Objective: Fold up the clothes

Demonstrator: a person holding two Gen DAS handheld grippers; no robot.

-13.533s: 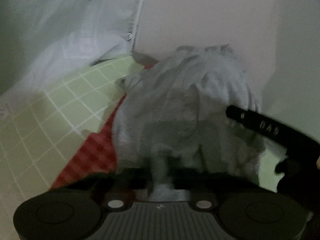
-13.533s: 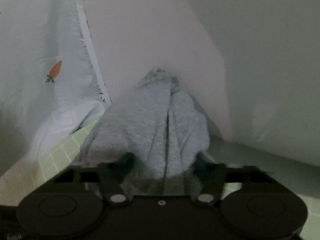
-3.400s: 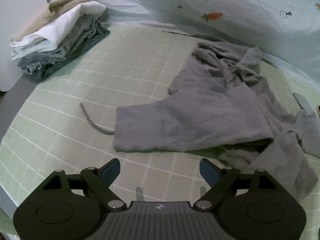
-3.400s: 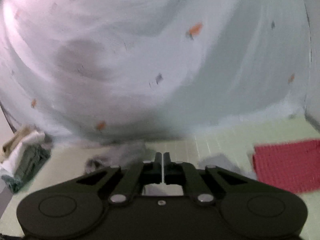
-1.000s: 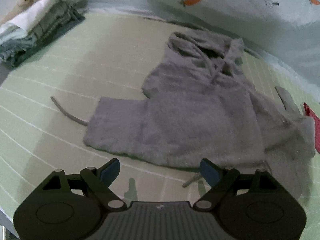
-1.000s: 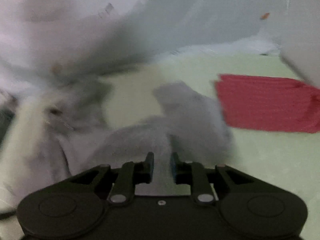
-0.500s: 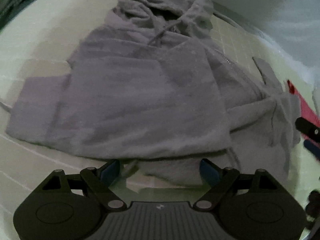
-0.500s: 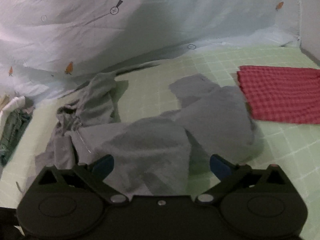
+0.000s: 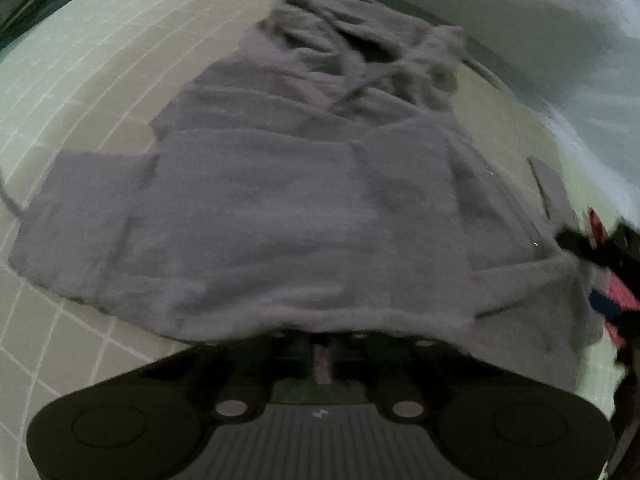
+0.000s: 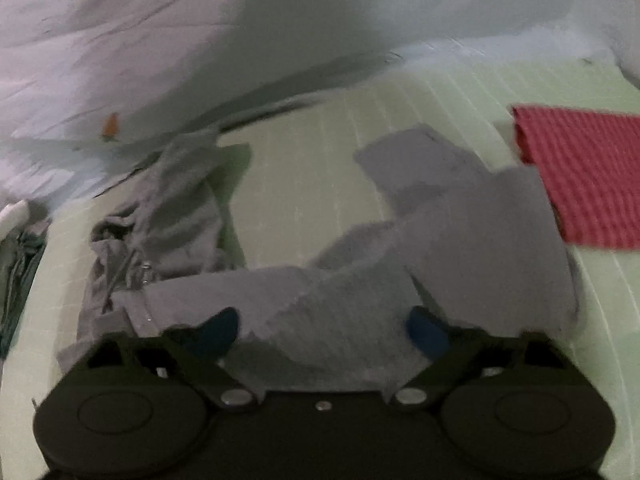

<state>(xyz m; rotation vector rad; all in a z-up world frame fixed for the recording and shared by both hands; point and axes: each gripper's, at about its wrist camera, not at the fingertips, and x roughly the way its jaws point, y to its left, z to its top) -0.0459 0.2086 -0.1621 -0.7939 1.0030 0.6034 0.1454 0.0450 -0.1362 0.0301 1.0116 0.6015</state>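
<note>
Hoodie [image 9: 304,216] hem is pinched in the closed left gripper [image 9: 322,354], right gripper [image 10: 320,330] is closing around a bunched fold without gripping yet (hood lies far off across the green checked sheet [image 10: 304,168]), so an uneven lift could skew it.

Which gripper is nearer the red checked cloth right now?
Right. The right gripper is closing over the grey hoodie beside the red checked cloth; the left gripper grips the hoodie's hem farther away.
</note>
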